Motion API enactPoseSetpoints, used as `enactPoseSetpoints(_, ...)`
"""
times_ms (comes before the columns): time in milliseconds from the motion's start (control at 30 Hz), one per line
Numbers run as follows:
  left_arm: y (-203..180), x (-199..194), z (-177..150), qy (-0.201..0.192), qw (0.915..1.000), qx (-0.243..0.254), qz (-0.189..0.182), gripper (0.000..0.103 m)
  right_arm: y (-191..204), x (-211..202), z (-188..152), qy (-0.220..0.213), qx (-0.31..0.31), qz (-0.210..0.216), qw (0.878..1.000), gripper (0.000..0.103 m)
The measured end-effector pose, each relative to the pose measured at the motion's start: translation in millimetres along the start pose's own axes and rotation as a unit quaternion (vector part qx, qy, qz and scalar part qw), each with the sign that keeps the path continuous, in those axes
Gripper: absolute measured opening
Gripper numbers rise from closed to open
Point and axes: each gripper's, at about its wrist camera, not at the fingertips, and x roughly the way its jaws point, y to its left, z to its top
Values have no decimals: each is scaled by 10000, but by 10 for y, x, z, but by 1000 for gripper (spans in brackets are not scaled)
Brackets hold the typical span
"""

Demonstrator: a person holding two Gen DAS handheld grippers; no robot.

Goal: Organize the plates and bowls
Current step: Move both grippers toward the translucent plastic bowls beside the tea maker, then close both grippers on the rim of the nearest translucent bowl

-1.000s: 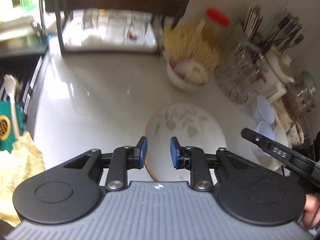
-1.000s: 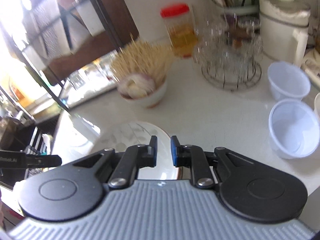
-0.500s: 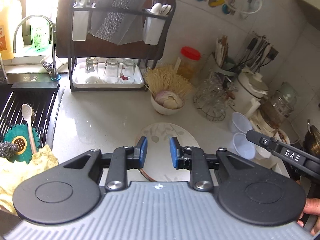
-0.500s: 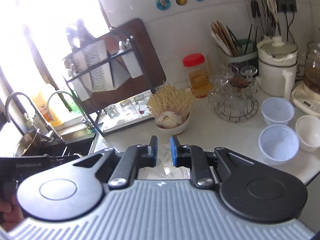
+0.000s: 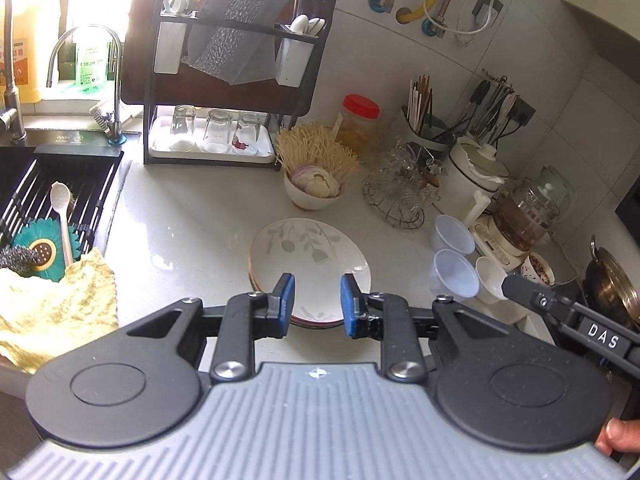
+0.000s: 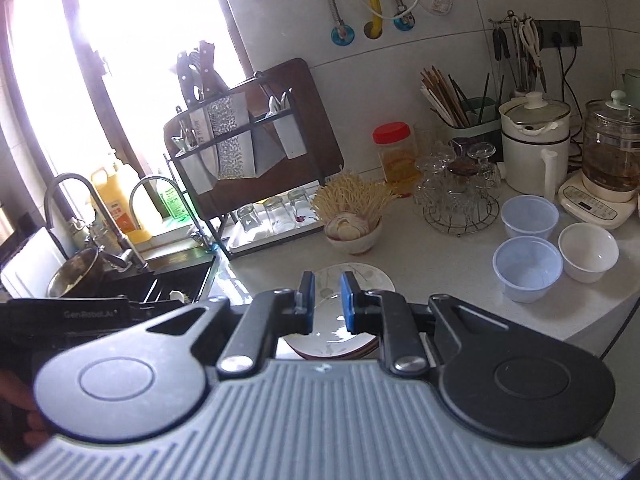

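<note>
Both pairs of jaws are empty. The left gripper (image 5: 315,300) has its blue pads a little apart with nothing between them, and the right gripper (image 6: 327,302) stands narrower, close to shut, gripping nothing either. Both hang in the air above the table, tilted down toward it and touching nothing, which reads as a stance for looking over the layout between moves rather than for reaching.

Straight beyond the jaws lies the stack of plates (image 5: 308,256), near the front edge of the table and roughly midway along it. The top plate is white with a grey leaf print and darker rims show beneath it, so the plates seem gathered into one pile already, flat and squared so that they sit stable.

Toward the right end of the table three small bowls sit close together, well apart from the plates: two translucent plastic bowls (image 6: 527,268) and a white bowl (image 6: 588,252) just beside them. They stand side by side, not nested, so my guess is that these are what remains to be ordered.

Behind the plates, nearer the back edge, a bowl of onion and noodles (image 5: 314,188) is in use as a container and likely stays. A dish rack (image 5: 224,80) stands at the back left, by the sink (image 5: 60,192) at the left end
</note>
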Motion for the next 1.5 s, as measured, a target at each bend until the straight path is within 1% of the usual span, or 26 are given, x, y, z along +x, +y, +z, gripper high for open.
enactPoseSetpoints(133,-157,121,-13,44,10000,-11,-70,27,-202,61,-22,23,23,-93,10000,18)
enactPoseSetpoints(200,-261,226,-5,135,9999,43,-59,27,-326,108,3,123,43,-240,9996,18)
enactPoseSetpoints(267,-356,340,6,227,9996,58,-133,27,-449,109,37,73,46,-301,9995,18)
enactPoseSetpoints(367,-491,599,19,477,9985,153,-214,27,-614,169,33,87,-78,-590,9982,18)
enactPoseSetpoints(467,-639,836,41,646,9971,264,-311,27,-833,239,18,226,209,-749,9967,18)
enactPoseSetpoints(567,-790,1081,66,823,9950,363,-423,27,-1022,287,14,299,325,-957,9944,18)
enactPoseSetpoints(667,-902,1355,96,1024,9923,389,-577,31,-1215,359,22,375,555,-1094,9917,18)
enactPoseSetpoints(800,-1075,1683,125,1163,9897,574,-608,32,-1495,514,75,468,858,-1284,9869,18)
enactPoseSetpoints(900,-1197,1932,151,1242,9880,693,-596,32,-1644,612,131,413,781,-1436,9857,18)
enactPoseSetpoints(1033,-1383,2287,203,1399,9846,835,-640,33,-1911,779,180,568,940,-1474,9830,18)
enactPoseSetpoints(1100,-1467,2473,203,1480,9831,897,-594,34,-2039,856,184,669,996,-1512,9812,19)
enactPoseSetpoints(1133,-1500,2560,203,1522,9824,898,-597,36,-2105,887,178,700,1035,-1520,9804,26)
enactPoseSetpoints(1167,-1534,2652,201,1574,9816,893,-617,40,-2159,917,172,725,1076,-1508,9800,38)
enactPoseSetpoints(1200,-1561,2738,204,1626,9807,883,-627,42,-2223,949,163,753,1109,-1474,9799,43)
enactPoseSetpoints(1233,-1599,2828,202,1656,9803,869,-640,43,-2280,982,155,796,1128,-1435,9800,45)
enactPoseSetpoints(1333,-1679,3074,199,1727,9792,802,-694,43,-2483,1097,121,1015,1392,-1309,9763,44)
enactPoseSetpoints(1500,-1774,3411,195,1838,9774,684,-787,43,-2718,1307,23,1183,1726,-1276,9695,44)
